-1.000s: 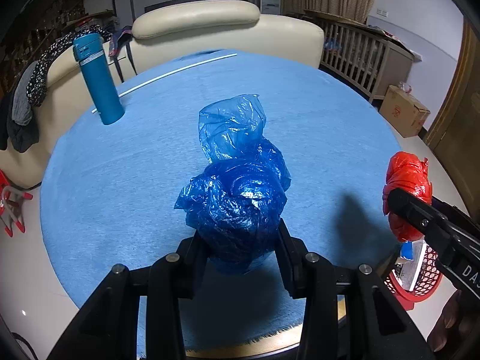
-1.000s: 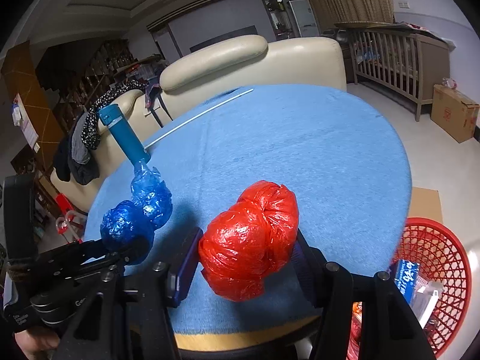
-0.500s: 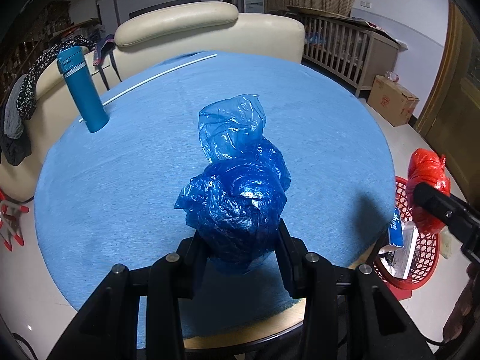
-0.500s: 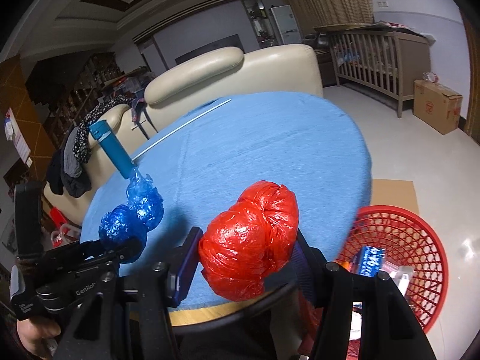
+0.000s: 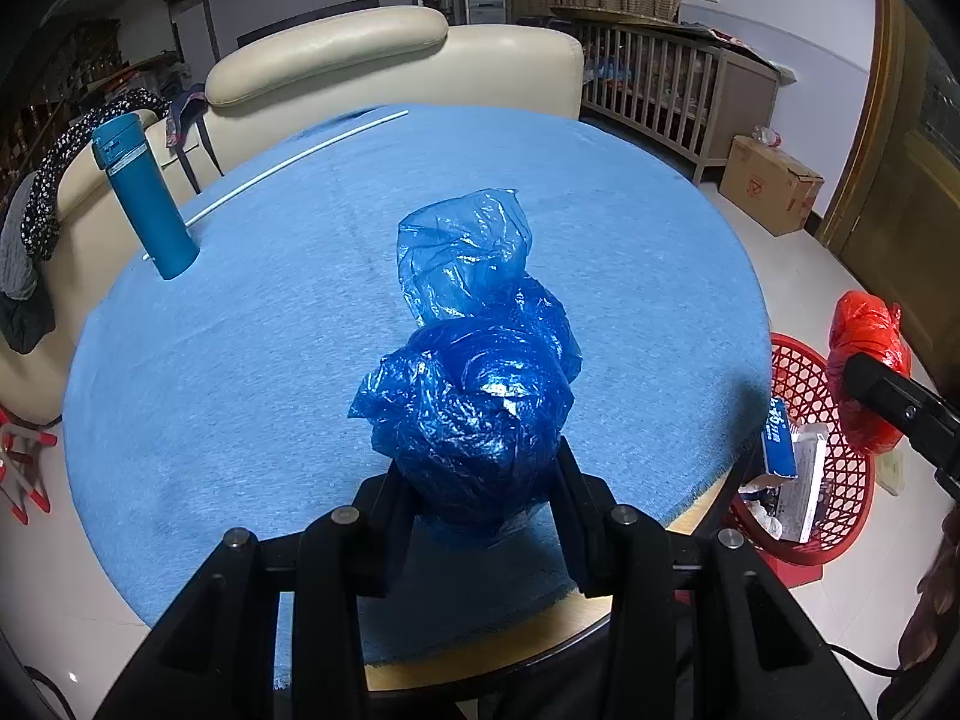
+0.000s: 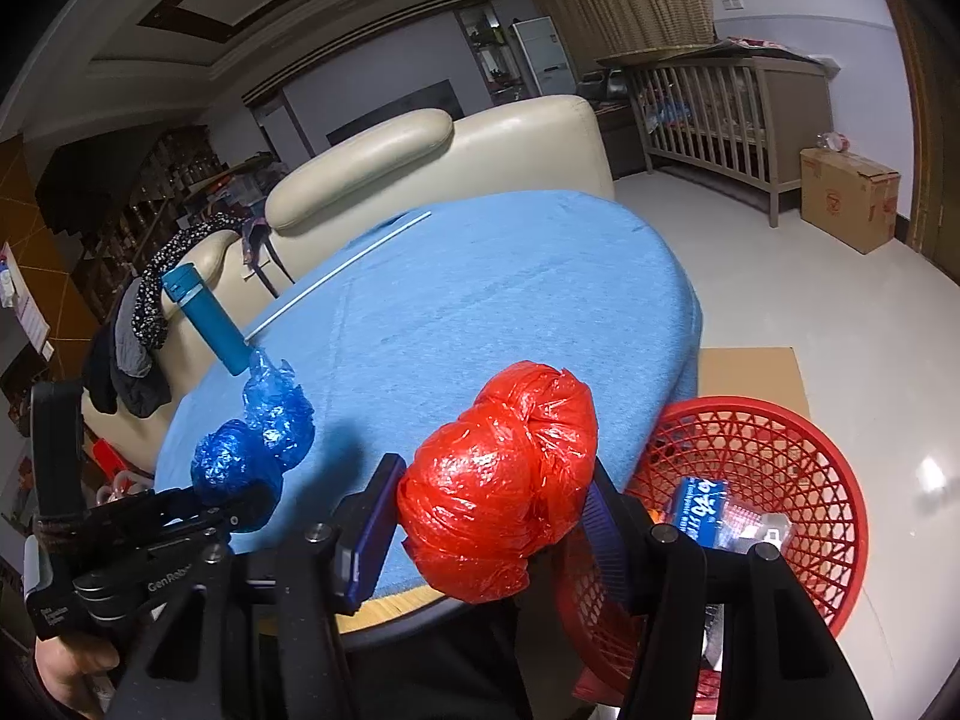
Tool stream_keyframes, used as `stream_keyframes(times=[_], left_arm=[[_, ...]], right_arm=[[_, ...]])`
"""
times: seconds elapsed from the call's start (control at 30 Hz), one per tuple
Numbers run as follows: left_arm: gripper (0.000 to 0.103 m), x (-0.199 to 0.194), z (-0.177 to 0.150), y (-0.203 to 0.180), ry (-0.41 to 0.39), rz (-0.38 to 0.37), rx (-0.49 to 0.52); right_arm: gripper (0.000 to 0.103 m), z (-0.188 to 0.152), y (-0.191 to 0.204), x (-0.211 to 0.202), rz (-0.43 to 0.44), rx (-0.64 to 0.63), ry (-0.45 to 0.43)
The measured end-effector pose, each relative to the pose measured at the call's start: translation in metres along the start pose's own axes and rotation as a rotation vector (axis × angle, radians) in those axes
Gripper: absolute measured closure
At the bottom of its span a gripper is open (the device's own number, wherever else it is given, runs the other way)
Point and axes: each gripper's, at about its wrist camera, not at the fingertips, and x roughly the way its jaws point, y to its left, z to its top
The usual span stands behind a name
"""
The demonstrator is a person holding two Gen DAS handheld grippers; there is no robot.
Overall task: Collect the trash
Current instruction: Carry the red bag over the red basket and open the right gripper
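Note:
My left gripper (image 5: 480,498) is shut on a knotted blue plastic bag (image 5: 474,396), held above the near edge of the round table (image 5: 240,372) with the blue cloth. The right gripper (image 6: 492,516) is shut on a knotted red plastic bag (image 6: 501,480), held past the table's right edge, beside the red mesh basket (image 6: 798,450). In the left wrist view the red bag (image 5: 867,336) hangs over the basket (image 5: 798,366), which holds a blue box and other packaging. In the right wrist view the blue bag (image 6: 252,444) and left gripper (image 6: 228,498) are at the lower left.
A teal bottle (image 5: 144,198) stands at the table's far left beside a thin white rod (image 5: 282,165). A cream sofa (image 5: 384,54) sits behind the table, with clothes draped at its left. A wooden crib (image 6: 720,102) and a cardboard box (image 6: 849,207) stand on the floor at the right.
Both grippers have drifted right with their bags. The red bag has gone from over the table's edge to beside and above the red basket. The blue bag stays gripped.

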Motion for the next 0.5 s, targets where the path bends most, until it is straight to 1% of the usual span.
stream_keyframes(times=[0.3, 0.5], left_arm=[[0.06, 0.001, 0.001, 0.0, 0.0, -0.011, 0.017], [0.06, 0.001, 0.002, -0.01, -0.004, -0.025, 0.048]], right_arm=[[0.042, -0.002, -0.026, -0.01, -0.041, 0.034, -0.013], [0.042, -0.002, -0.046, -0.018, -0.084, 0.06, -0.03]])
